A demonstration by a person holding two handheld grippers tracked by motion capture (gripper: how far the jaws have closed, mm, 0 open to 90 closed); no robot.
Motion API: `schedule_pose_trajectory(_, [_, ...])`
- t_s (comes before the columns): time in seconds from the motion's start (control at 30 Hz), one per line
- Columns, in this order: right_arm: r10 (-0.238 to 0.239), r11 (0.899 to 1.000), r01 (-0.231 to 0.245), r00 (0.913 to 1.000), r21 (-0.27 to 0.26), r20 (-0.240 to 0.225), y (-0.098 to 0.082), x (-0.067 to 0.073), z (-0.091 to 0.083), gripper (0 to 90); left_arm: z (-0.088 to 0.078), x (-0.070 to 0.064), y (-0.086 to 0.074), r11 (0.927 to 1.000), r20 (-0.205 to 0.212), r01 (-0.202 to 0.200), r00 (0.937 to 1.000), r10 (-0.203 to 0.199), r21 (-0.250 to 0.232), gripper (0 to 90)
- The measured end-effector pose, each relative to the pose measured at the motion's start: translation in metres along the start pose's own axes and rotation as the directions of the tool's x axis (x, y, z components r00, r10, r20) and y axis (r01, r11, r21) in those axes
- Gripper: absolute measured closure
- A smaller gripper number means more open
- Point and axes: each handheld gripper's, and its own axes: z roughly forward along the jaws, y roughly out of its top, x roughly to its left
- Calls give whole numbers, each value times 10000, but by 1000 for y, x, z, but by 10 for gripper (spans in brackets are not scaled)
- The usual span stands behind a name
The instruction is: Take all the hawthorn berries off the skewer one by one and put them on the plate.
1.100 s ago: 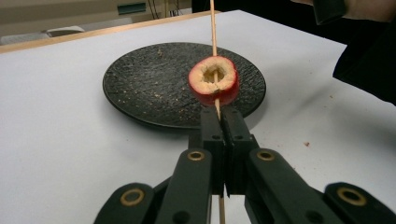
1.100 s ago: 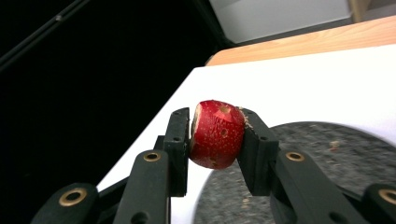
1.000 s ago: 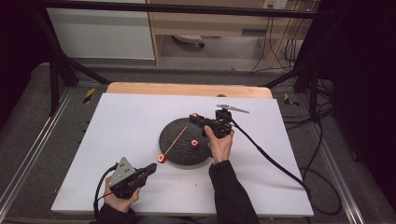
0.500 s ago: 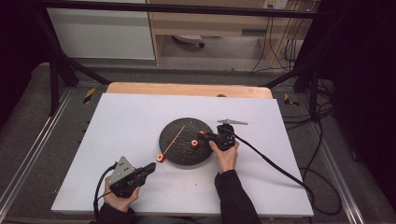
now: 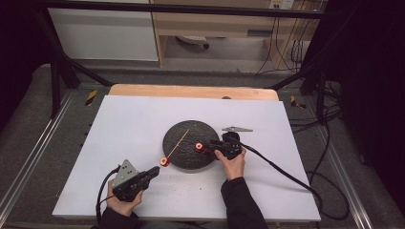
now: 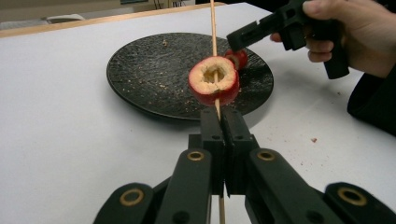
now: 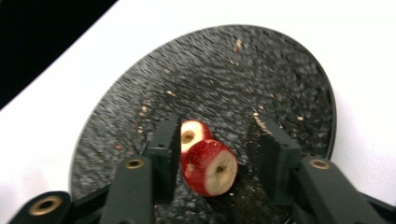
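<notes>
One white desk (image 5: 143, 119) carries one dark plate (image 5: 181, 136), where two red fruit pieces (image 7: 208, 165) lie between the released right tool (image 7: 217, 154), which should centre before closing, while the left tool (image 6: 224, 135), clenched on one skewer (image 6: 214, 28), holds a third piece (image 6: 214, 80) steady.

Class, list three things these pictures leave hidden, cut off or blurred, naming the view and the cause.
1. Skewer: far tip cut off by the left gripper view's top edge.
2. Rear fruit piece: mostly hidden by the front fruit piece, right gripper view.
3. Plate: surface texture motion-blurred, right gripper view.
</notes>
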Motion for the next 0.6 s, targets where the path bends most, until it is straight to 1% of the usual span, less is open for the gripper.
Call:
schedule_pose_trajectory(0.07, [-74, 9998, 70, 9998, -179, -189, 2, 3, -6, 496, 0, 0, 0, 10000, -12, -7, 10000, 7, 3, 885])
schedule_pose_trajectory(0.17, [-199, 9986, 171, 9981, -492, -582, 3, 10, -15, 387, 1, 0, 0, 10000, -28, -30, 10000, 30, 23, 885])
schedule_pose_trajectory(0.27, [-400, 9968, 330, 9945, -732, -965, 2, 19, -22, 252, 1, -1, 0, 10000, -38, -20, 10000, 20, 32, 885])
schedule_pose_trajectory(0.3, [-417, 9967, 338, 9933, -744, -1074, 2, 23, -23, 225, 1, -1, 0, 10000, -46, -25, 10000, 25, 25, 885])
schedule_pose_trajectory(0.33, [-542, 9961, 451, 9911, -763, -1213, 2, 27, -25, 197, 1, -1, 0, 10000, -50, -30, 10000, 31, 23, 885])
schedule_pose_trajectory(0.37, [-686, 9952, 591, 9897, -786, -1253, 2, 30, -25, 169, 1, -1, 0, 10000, -55, -45, 10000, 46, 29, 885])
schedule_pose_trajectory(0.5, [-742, 9960, 639, 9814, -632, -1772, -1, 46, -24, 94, 2, -1, 0, 10000, -67, -56, 10000, 56, 27, 885])
schedule_pose_trajectory(0.6, [-851, 9959, 774, 9766, -465, -1977, -3, 59, -19, 83, 2, -1, 0, 10000, -75, -77, 9999, 77, 33, 885])
